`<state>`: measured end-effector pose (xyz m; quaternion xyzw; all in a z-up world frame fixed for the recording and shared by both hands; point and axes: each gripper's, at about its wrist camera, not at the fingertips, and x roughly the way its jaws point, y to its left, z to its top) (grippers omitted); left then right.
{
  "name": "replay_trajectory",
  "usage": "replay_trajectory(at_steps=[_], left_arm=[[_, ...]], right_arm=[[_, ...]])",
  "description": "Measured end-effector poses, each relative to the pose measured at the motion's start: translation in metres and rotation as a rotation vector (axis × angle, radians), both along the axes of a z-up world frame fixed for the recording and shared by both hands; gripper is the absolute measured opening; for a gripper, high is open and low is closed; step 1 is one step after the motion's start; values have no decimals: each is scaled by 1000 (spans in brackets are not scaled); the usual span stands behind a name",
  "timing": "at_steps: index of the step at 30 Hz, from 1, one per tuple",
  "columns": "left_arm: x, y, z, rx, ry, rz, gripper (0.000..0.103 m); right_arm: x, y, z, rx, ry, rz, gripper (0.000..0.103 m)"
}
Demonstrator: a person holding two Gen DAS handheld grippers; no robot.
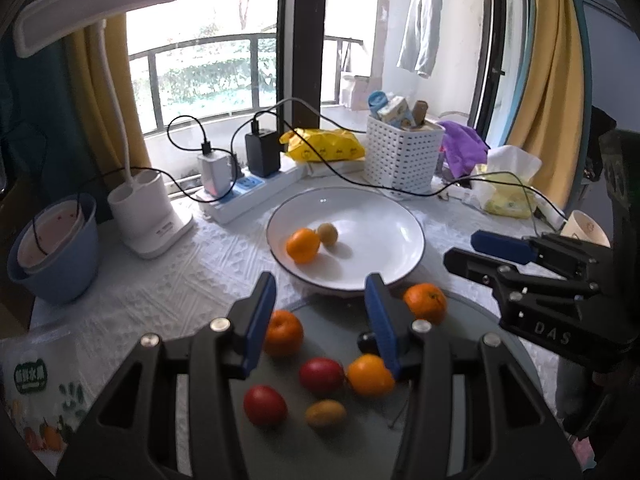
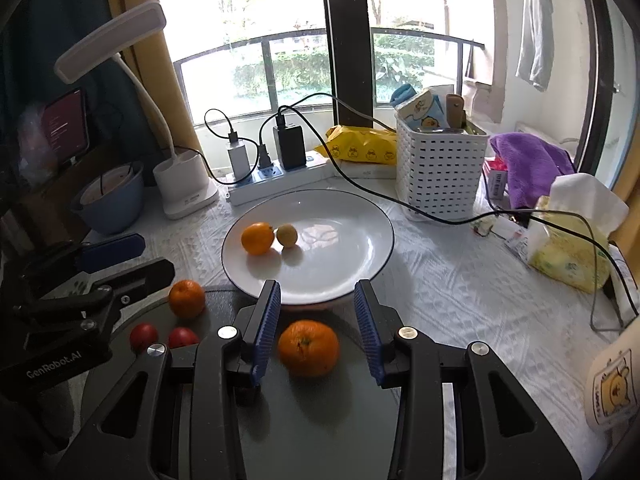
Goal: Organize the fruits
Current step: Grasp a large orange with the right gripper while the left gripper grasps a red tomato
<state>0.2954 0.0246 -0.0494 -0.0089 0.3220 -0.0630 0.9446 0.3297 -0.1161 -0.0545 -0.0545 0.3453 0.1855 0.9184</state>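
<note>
Left hand-held gripper (image 1: 320, 312): jaws partly open, nothing between the pads; hovered above the fruit on the dark round tray (image 1: 472, 320).
Right hand-held gripper (image 2: 318, 316): jaws partly open and empty; one orange (image 2: 309, 347) sat on the tray below the gap, pads clear of it.
White plate (image 1: 384, 216): at the counter's middle, just beyond the tray's far edge; held one orange (image 1: 303, 245) touching a small yellow-green fruit (image 1: 328, 234).
Still on the tray: three more oranges (image 1: 283, 332), (image 1: 425, 302), (image 1: 370, 374), two red fruits (image 1: 321, 376), (image 1: 265, 405), one brownish fruit (image 1: 325, 414), and a dark one mostly hidden behind the left pad.
Handling, oranges: judged light, firm, round, so likely to roll; peel gives grip. Take across the widest part, pads on opposite sides.
Handling, red fruits: smooth skin, probably slippery and easier to bruise; gentle squeeze, centred.
Handling, small fruit: judged prone to squirt out if gripped off-centre.
Risk: the plate's glossy slope would let a dropped fruit roll into the two already there.
Surface: white embossed cloth on the counter (image 2: 440, 280); tray matte and flat.
Clutter: power strip (image 2: 276, 180) with chargers and a black cable (image 2: 400, 200) trailing past the plate's far rim; white basket (image 2: 440, 176), tissue pack (image 2: 572, 256), desk lamp (image 1: 148, 216), blue bowl (image 1: 56, 264).
Room: window and balcony railing behind the far edge, strong backlight, yellow curtains at both sides.
</note>
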Motion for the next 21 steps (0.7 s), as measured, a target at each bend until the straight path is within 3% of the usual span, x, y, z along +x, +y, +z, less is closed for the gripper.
replay_trajectory(at_steps=[21], left_arm=[[-50,2,-39,-10,88,46,48]], right_arm=[[-32,-17,-25,-8,61,2,41]])
